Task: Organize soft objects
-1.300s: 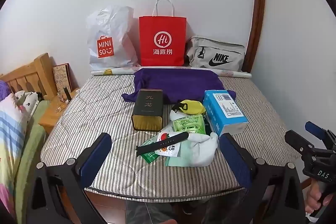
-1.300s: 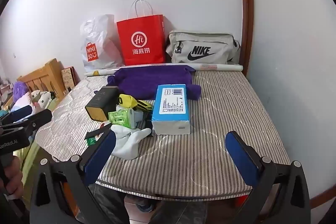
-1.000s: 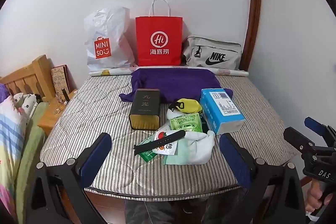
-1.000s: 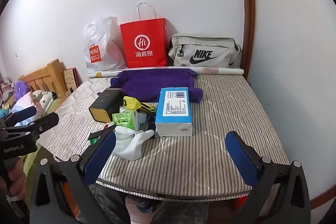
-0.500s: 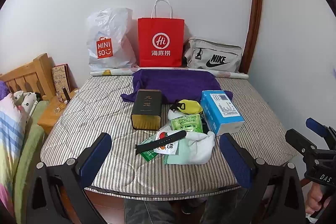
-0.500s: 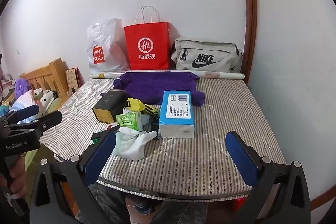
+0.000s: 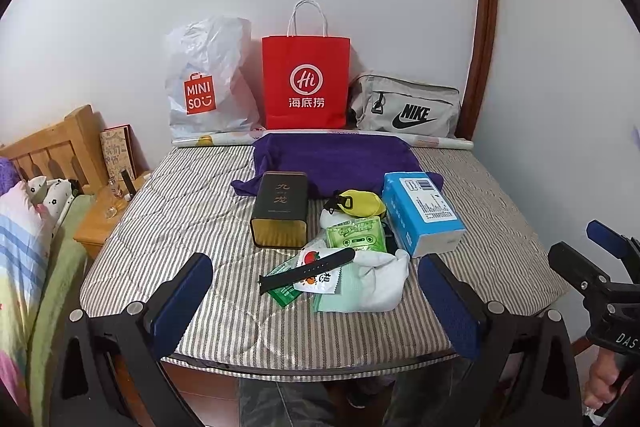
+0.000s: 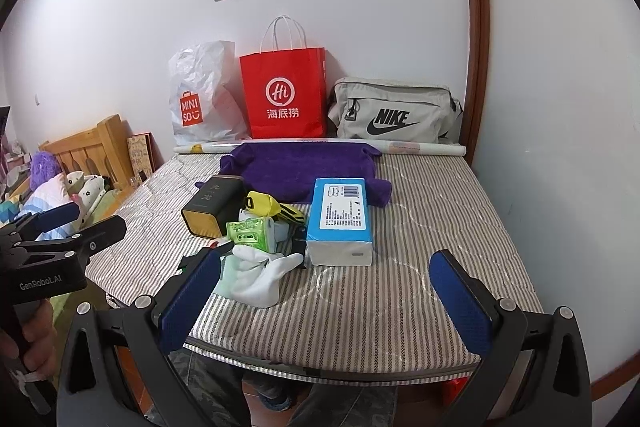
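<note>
I see white socks (image 7: 378,281) crumpled at the pile's near edge, a yellow pouch (image 7: 360,203) behind them, and a purple towel (image 7: 340,159) spread flat beyond.

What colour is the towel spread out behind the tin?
Purple. The towel shows best in the left wrist view.

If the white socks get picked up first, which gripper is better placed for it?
Probably the left gripper. In its view the white socks lie almost straight ahead between its open fingers. In the right gripper's view they sit off to its left, by its left finger. Both are open and empty.
</note>
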`<act>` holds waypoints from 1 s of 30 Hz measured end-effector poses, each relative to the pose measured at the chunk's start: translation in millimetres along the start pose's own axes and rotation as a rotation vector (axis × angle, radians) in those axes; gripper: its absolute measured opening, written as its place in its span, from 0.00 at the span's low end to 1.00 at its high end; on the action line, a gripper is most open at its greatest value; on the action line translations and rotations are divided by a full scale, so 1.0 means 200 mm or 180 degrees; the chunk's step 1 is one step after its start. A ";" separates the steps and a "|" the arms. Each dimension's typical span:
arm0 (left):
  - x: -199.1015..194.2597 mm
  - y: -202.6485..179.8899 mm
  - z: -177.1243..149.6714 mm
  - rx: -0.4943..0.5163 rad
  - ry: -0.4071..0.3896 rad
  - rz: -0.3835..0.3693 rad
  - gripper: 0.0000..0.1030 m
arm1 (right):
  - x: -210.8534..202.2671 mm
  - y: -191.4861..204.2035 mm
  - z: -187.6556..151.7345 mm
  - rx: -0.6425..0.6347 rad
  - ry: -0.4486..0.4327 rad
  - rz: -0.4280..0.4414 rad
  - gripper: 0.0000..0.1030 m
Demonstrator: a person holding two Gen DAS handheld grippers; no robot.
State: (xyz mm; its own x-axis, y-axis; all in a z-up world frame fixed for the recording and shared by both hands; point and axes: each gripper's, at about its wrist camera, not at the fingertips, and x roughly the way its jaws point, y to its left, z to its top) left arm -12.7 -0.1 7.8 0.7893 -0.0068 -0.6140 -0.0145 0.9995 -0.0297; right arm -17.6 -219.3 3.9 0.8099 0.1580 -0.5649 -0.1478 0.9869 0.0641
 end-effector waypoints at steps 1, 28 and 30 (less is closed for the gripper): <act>0.00 0.00 0.00 0.0000 0.0001 0.0002 1.00 | 0.00 0.00 0.00 0.0003 -0.0004 0.0004 1.00; 0.00 0.00 -0.02 0.0017 0.0001 0.0017 1.00 | -0.04 0.01 -0.01 0.0009 -0.0050 0.0024 1.00; 0.00 0.01 -0.02 0.0015 -0.0002 0.0023 1.00 | -0.04 0.01 -0.01 0.0006 -0.0055 0.0024 1.00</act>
State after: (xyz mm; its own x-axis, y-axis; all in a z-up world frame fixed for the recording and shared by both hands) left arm -15.5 1.0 5.6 0.7895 0.0005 -0.6138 -0.0174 0.9996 -0.0216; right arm -26.1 -218.0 7.5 0.8185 0.1657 -0.5501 -0.1528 0.9858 0.0696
